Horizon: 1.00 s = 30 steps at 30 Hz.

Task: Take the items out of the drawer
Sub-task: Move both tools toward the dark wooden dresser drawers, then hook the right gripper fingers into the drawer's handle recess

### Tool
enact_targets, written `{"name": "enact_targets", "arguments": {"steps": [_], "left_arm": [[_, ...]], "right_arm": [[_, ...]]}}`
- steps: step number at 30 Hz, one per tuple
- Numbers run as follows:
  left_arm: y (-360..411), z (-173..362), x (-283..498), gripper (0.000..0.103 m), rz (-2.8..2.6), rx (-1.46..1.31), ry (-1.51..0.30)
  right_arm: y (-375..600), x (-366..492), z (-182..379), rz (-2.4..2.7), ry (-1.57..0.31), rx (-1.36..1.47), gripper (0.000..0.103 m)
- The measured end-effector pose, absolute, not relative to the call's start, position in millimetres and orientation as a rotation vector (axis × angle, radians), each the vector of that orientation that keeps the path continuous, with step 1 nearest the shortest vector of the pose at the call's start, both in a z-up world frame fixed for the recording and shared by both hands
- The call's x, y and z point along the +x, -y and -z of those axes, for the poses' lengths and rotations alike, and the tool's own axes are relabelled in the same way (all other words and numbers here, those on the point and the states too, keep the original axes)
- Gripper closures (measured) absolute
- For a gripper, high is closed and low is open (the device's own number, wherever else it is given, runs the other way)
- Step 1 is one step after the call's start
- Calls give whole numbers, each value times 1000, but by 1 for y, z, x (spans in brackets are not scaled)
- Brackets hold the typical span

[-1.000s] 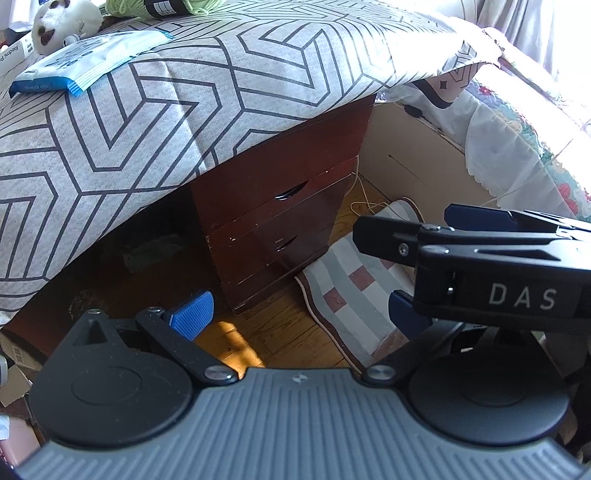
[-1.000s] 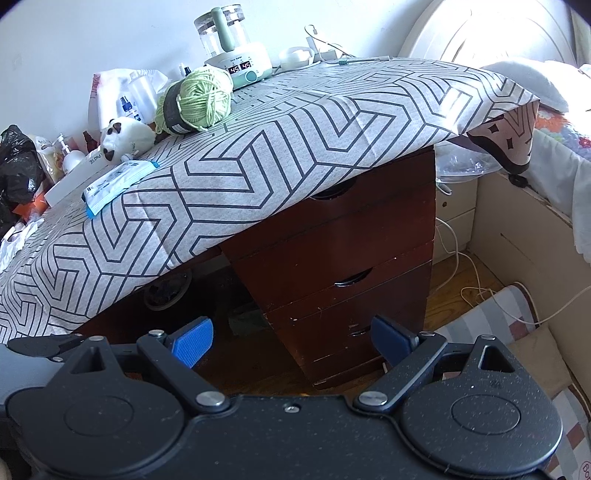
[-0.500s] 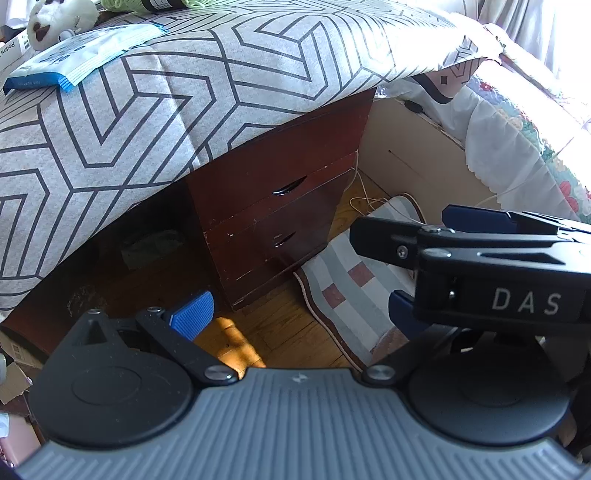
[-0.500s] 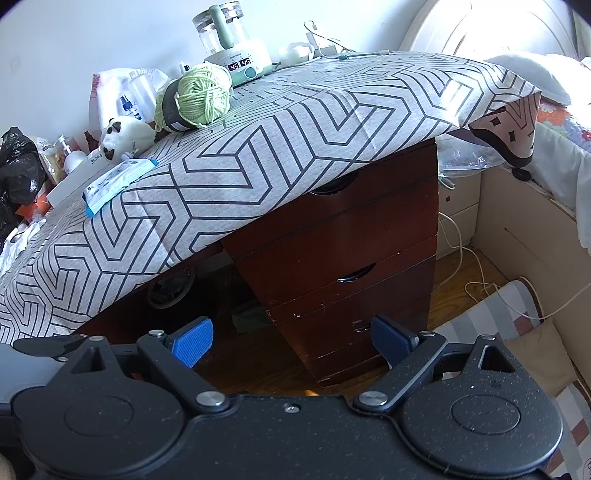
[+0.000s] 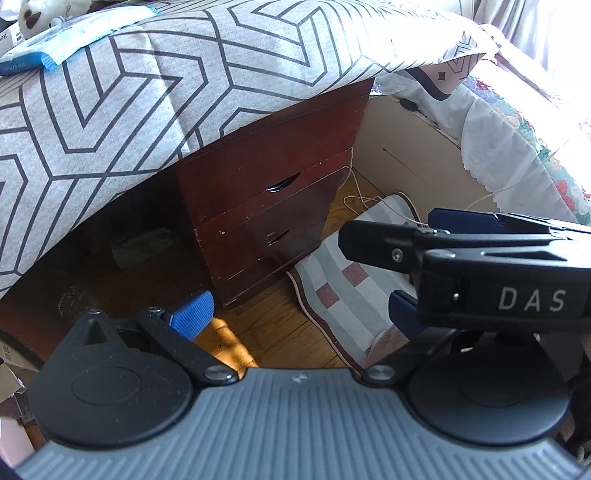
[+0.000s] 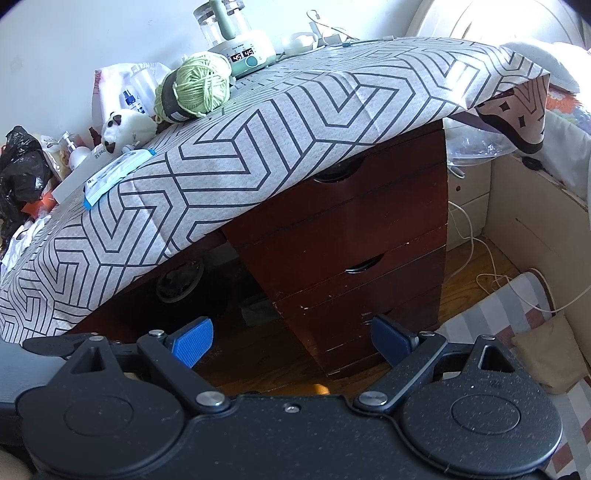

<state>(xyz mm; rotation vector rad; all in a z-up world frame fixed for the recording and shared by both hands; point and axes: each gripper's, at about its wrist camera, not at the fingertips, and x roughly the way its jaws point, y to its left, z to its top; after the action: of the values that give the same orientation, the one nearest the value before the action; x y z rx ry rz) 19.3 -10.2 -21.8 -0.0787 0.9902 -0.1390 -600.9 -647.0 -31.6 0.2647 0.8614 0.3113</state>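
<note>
Both tools stand wide and hold nothing: the left tool (image 5: pixel 299 314) and the right tool (image 6: pixel 291 341) hang well apart from the dark wooden drawers (image 6: pixel 354 240), all closed, under the cloth-covered table (image 6: pixel 295 122).

Both views drift over the last second. In my left view the drawers (image 5: pixel 273 221) sit lower and further left than a second ago, and the cloth (image 5: pixel 155 85) fills more of the upper frame; the blue packet (image 5: pixel 70 40) and the plush toy (image 5: pixel 37 14) slide up toward the top-left edge, the yarn now out of that view. The right gripper (image 5: pixel 406 273) crossing that view sits slightly lower. In my right view the drawers (image 6: pixel 354 258) loom a little larger and more central, and the yarn (image 6: pixel 195 88) shifts right.
</note>
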Motion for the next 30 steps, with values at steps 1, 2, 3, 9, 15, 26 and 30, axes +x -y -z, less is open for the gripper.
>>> {"name": "enact_targets", "arguments": {"steps": [1, 2, 3, 9, 15, 26, 30], "left_arm": [[9, 27, 21, 0, 124, -73, -988], [8, 33, 23, 0, 99, -58, -988], [7, 40, 26, 0, 74, -42, -989], [1, 87, 46, 0, -8, -57, -979], [-4, 141, 86, 0, -25, -235, -832], [-19, 226, 167, 3, -193, -634, -841], [-19, 236, 175, 3, -257, -670, -770]], "right_arm": [[649, -600, 38, -315, -853, 271, 8], [652, -598, 44, -319, -845, 277, 9], [654, -597, 50, -323, -836, 283, 10], [678, -563, 110, -322, -843, 465, 14], [705, -524, 174, -315, -856, 675, 16], [736, -451, 272, -312, -881, 966, 28], [725, -431, 288, -301, -919, 959, 28]]}}
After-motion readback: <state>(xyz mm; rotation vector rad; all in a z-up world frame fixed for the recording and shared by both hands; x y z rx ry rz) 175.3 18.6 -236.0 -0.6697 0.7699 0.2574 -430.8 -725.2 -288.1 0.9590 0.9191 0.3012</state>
